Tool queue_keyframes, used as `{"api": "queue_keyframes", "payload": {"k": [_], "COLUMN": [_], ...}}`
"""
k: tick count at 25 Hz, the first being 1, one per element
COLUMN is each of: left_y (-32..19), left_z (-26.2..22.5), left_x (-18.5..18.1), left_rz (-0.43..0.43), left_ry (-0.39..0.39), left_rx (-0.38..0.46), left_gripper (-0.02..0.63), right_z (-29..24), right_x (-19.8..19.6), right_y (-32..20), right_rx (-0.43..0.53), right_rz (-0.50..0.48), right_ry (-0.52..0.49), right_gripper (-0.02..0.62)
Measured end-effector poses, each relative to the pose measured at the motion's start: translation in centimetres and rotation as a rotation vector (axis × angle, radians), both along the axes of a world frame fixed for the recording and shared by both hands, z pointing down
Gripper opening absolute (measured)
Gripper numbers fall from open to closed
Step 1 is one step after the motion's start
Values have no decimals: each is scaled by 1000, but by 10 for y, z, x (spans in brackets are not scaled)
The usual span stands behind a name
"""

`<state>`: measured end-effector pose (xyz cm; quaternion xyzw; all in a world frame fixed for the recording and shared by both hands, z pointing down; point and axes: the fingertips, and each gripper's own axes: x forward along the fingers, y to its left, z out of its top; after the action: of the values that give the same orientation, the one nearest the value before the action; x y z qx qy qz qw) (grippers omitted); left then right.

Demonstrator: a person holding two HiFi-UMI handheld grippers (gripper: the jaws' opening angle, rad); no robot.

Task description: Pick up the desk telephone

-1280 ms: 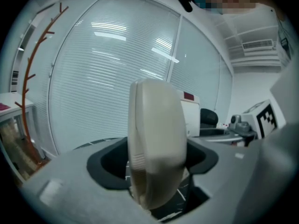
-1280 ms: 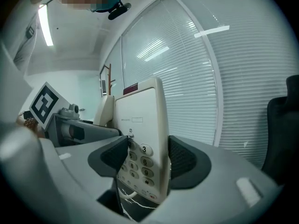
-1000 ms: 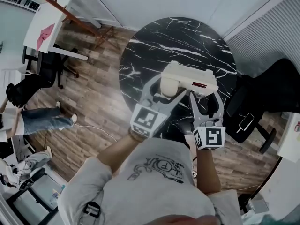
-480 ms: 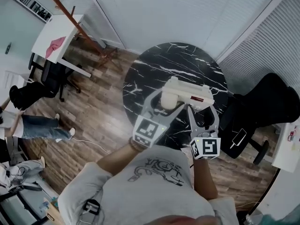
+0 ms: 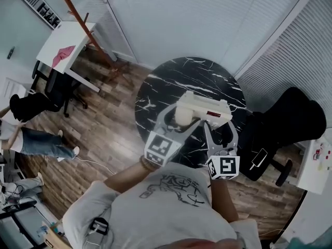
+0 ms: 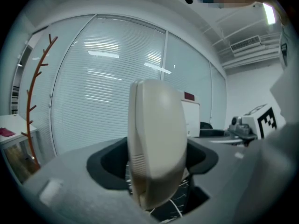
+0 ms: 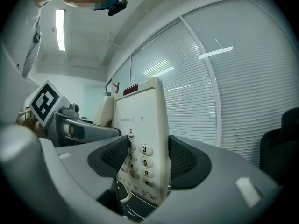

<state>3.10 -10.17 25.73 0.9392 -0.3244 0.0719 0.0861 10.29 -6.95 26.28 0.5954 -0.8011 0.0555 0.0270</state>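
A cream desk telephone [image 5: 205,109] hangs in the air above the round black marble table [image 5: 166,87], held from both ends. My left gripper [image 5: 182,116] is shut on its handset end; in the left gripper view the handset [image 6: 156,139] fills the space between the dark pads [image 6: 110,164]. My right gripper [image 5: 218,124] is shut on the keypad side. In the right gripper view the telephone body [image 7: 142,134] stands on edge between the pads [image 7: 184,160], number keys facing left. Its curly cord [image 7: 122,196] dangles below.
A black office chair [image 5: 293,118] stands right of the table, a small device [image 5: 258,158] on its seat. At far left are a white desk [image 5: 70,40], a wooden coat stand [image 5: 83,14] and a seated person [image 5: 36,139]. Window blinds [image 5: 207,19] run behind.
Both grippers have risen together with the telephone, which now hangs higher above the marble top. Their hold on it has not changed.
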Motion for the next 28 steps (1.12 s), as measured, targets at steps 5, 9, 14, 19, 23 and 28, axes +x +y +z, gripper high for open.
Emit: {"api": "queue_keyframes", "payload": {"k": [5,9,14,19,23,28], "left_y": [0,0,-2,-2,-2,0], "left_z": [-1,1,4,5,3,5], "left_x": [1,2,2,1,-2,-4], "left_rz": [1,-1,0,0,-3,-5], "left_ry": [-3,-5,-10,-9,-11,-11], "left_rx": [7,-1,-1,-3,-1,-1], "left_gripper": [334,334,334,334,334,334], "right_z": [-1,1,4,4,4,4], "right_x": [1,2,3,1,-2,-4], "right_y": [0,0,-2,-2,-2,-1], "right_rx": [-2,-2,-9,-9,-5,-10], "right_rz": [5,-1,4,4,-1,2], "right_ry": [-1,8,4,7,8,7], "right_gripper": [270,270,270,270,270,270]}}
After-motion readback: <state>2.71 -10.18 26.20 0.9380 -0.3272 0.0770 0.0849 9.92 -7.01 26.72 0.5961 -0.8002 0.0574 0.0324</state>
